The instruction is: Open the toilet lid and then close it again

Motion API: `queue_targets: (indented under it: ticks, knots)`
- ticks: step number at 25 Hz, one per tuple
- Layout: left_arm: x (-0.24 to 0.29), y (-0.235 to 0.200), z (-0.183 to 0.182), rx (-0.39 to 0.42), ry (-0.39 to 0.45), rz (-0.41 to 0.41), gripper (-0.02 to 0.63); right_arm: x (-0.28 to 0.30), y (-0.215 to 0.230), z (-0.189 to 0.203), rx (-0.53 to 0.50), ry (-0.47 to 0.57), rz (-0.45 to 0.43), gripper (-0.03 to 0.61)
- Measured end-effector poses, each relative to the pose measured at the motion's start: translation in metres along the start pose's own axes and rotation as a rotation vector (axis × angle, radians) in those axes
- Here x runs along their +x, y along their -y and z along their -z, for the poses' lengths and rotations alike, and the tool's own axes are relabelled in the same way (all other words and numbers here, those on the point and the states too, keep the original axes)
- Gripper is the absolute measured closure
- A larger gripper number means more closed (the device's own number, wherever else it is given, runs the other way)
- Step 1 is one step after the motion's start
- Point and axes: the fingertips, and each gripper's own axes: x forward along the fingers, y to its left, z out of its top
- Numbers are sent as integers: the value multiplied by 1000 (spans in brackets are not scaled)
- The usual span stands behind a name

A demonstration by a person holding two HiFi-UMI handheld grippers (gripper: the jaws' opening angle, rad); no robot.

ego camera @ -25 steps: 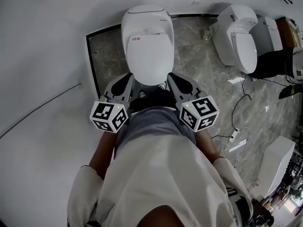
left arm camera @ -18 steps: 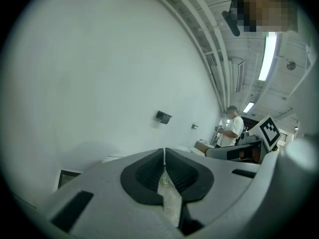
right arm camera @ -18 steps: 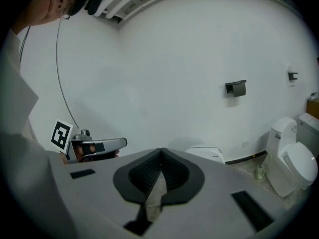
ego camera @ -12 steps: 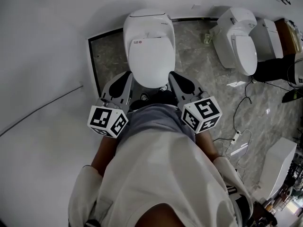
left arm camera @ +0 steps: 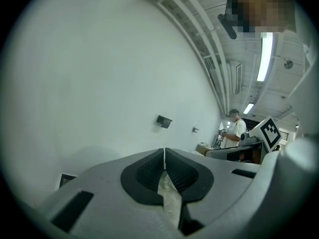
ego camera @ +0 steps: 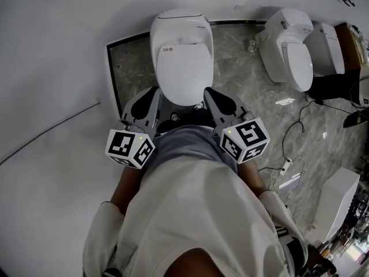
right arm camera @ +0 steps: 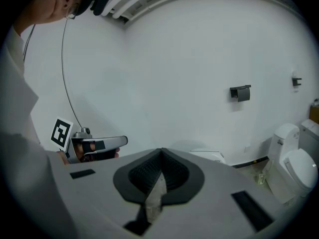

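Standing at the toilet [ego camera: 180, 22], I hold my two grippers low, one at each front corner, probably so either can reach the lid's edge. Two other toilets [ego camera: 286, 42] stand well off past my right gripper [ego camera: 209, 92]. The one lid [ego camera: 183, 68] lies down just ahead, which fits both before lifting and after lowering. My left gripper [ego camera: 154, 91] and the right one are both pinched together and empty.

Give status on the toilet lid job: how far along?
Done: nothing provable. The white oval toilet lid lies flat and closed, which fits either before opening or after closing. In hand: nothing; the left hand-held gripper and right hand-held gripper are shut and empty, flanking its front edge. Left: if not yet opened, the whole lift-and-lower.
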Motion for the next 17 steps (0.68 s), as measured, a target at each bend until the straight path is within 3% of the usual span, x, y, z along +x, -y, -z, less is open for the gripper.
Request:
queue_targets:
  ticks: [17]
  knots:
    - [8, -4, -17, 19, 14, 2, 598, -1, 17, -22, -28, 38, 32, 569]
